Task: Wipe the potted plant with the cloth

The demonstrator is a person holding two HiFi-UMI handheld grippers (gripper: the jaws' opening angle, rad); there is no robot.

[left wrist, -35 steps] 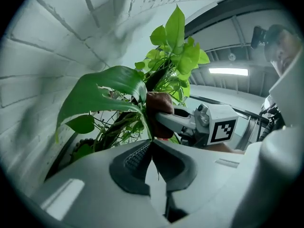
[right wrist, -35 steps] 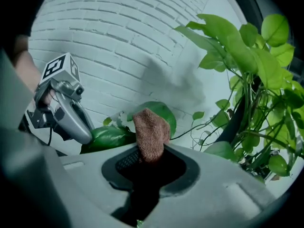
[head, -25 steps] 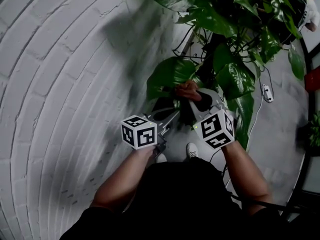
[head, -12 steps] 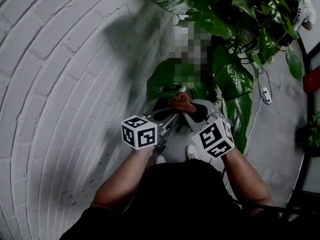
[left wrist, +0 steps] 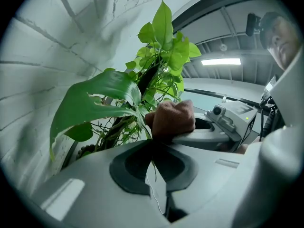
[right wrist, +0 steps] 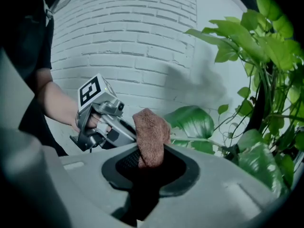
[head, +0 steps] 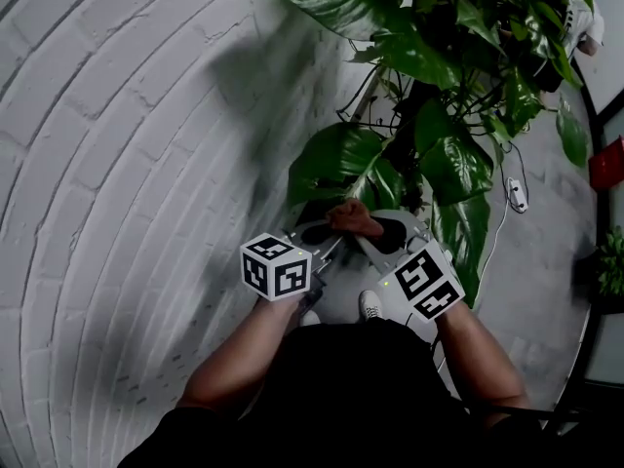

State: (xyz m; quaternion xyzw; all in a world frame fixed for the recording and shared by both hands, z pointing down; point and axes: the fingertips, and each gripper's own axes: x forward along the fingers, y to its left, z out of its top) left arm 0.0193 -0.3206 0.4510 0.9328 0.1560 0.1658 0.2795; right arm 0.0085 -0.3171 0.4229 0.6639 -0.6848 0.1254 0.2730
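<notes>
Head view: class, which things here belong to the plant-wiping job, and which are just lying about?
In the job: potted plant; brown cloth in the right gripper; large leaf pinched by the left gripper.
Lying about: white power strip; red object at the right edge.

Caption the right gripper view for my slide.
Right gripper shut on a brown cloth beside a plant leaf; left gripper opposite, white brick wall behind.

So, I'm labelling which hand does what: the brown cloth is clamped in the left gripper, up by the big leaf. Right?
Not quite. The cloth is clamped in the right gripper, not the left gripper. The right gripper view shows it between those jaws, up by the big leaf.
</notes>
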